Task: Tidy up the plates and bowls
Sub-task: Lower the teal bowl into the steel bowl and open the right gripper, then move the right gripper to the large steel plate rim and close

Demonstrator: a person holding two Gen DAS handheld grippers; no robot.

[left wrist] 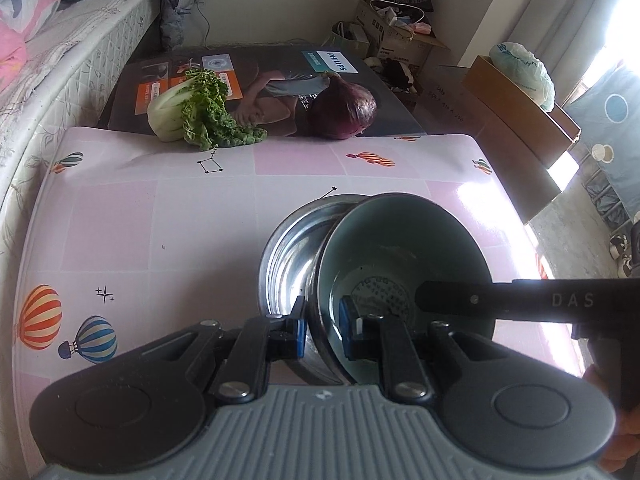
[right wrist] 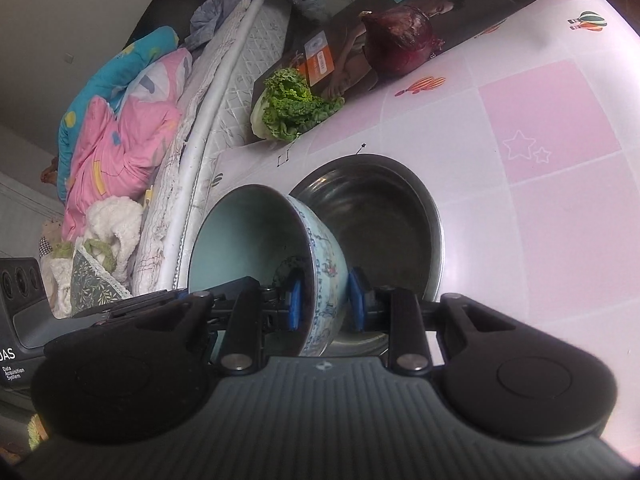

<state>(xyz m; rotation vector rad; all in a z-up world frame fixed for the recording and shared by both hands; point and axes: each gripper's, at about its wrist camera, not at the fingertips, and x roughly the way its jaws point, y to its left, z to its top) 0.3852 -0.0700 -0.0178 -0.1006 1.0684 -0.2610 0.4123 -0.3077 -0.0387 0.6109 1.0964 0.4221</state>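
A pale blue ceramic bowl (left wrist: 404, 264) with a painted outside (right wrist: 320, 264) is held tilted over a steel bowl (left wrist: 292, 248) that stands on the pink table (left wrist: 160, 220). My left gripper (left wrist: 322, 330) is shut on the ceramic bowl's near rim, one pad inside and one outside. My right gripper (right wrist: 324, 300) is shut on the same bowl's rim from the other side. It shows in the left wrist view as a black finger (left wrist: 520, 300) reaching into the bowl. The steel bowl (right wrist: 384, 220) shows empty in the right wrist view.
A green cabbage (left wrist: 196, 110) and a red onion (left wrist: 344, 110) lie on a Philips box (left wrist: 280, 76) at the table's far edge. A bed (left wrist: 60, 72) runs along the left. Cardboard boxes (left wrist: 516, 100) stand at the right.
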